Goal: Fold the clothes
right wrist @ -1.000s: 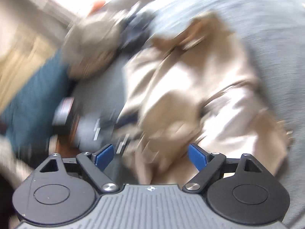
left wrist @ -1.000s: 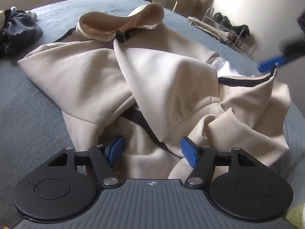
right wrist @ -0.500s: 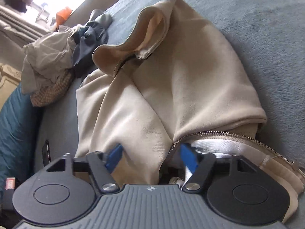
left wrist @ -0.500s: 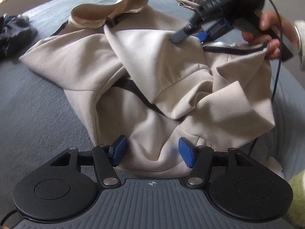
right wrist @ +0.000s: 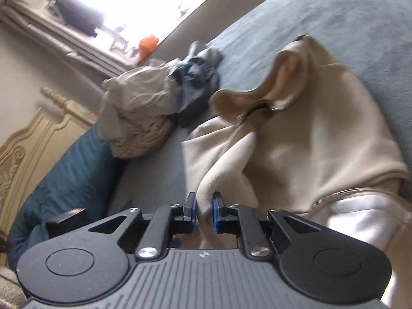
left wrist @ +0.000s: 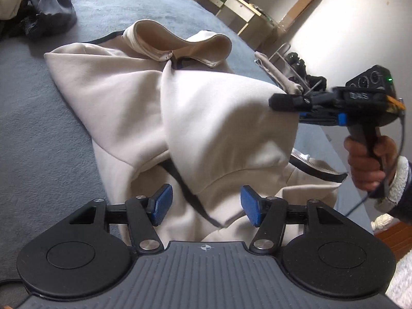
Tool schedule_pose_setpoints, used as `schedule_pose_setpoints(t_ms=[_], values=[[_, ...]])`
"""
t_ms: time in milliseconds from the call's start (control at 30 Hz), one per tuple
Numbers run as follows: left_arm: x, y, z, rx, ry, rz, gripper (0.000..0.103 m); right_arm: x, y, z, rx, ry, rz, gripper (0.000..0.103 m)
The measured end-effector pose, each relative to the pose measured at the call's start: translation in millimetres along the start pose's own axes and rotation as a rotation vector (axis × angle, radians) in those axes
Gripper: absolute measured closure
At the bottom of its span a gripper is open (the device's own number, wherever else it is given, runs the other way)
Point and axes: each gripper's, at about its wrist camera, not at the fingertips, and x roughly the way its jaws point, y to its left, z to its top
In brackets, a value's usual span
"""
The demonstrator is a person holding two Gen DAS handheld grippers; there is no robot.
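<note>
Each gripper (left wrist: pixel 206 207) had black linkage arms, silver screws, blue ribbed pads (left wrist: pixel 161 204) and a grey ridged body. The right hand (left wrist: pixel 370 162) wore a fuzzy white cuff (left wrist: pixel 397 180).

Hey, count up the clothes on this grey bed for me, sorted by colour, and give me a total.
Beige: 1, the beige zip-up fleece hoodie spread in front.
Pale grey-beige: 1, the crumpled pale cloth in the far pile.
Dark blue-grey: 1, the crumpled dark garment beside it.
Total: 3 that I can tell apart; the pile may hide more.

Beige hoodie (left wrist: pixel 206 118) on bed (left wrist: pixel 38 141), left gripper (left wrist: pixel 206 204) opening
</note>
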Motion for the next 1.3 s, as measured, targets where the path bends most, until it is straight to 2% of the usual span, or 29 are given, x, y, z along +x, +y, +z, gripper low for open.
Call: schedule_pose_setpoints(t_ms=[167, 300, 367, 500, 700, 933, 1133, 1300], values=[[-2.8, -11.4, -3.0, 0.062, -0.014, 0.014, 0.034, 24.2, 27.6, -5.9, -0.06, 0.081, 0.1, 0.09], [-11.4, -30.5, -3.8, 0.154, -0.06, 0.054, 0.029, 44.8, 47.9, -9.6, -0.071, 0.133, 0.167, 0.089], [-15.4, -35.6, -3.9, 0.158, -0.085, 0.076, 0.029, 56.8, 60.6, -12.9, -0.092, 0.166, 0.2, 0.089], [-30.4, -27.4, -10.5, 0.083, -0.121, 0.105, 0.029, 72.7, 84.8, -22.6, -0.143, 0.219, 0.248, 0.089], [-65.6, -14.5, -21.2, 0.021, -0.169, 0.138, 0.033, 87.8, 115.6, -27.4, -0.174, 0.257, 0.389, 0.089], [-105.5, 5.7, -52.8, -0.068, -0.124, 0.211, 0.034, 125.9, 146.6, -44.9, -0.16, 0.369, 0.523, 0.089], [-133.5, 26.9, -76.9, -0.153, -0.09, 0.327, 0.032, 150.2, 158.4, -52.4, -0.115, 0.401, 0.563, 0.089], [-149.6, 43.9, -92.1, -0.232, -0.053, 0.39, 0.031, 173.4, 144.1, -62.2, 0.022, 0.437, 0.554, 0.089]])
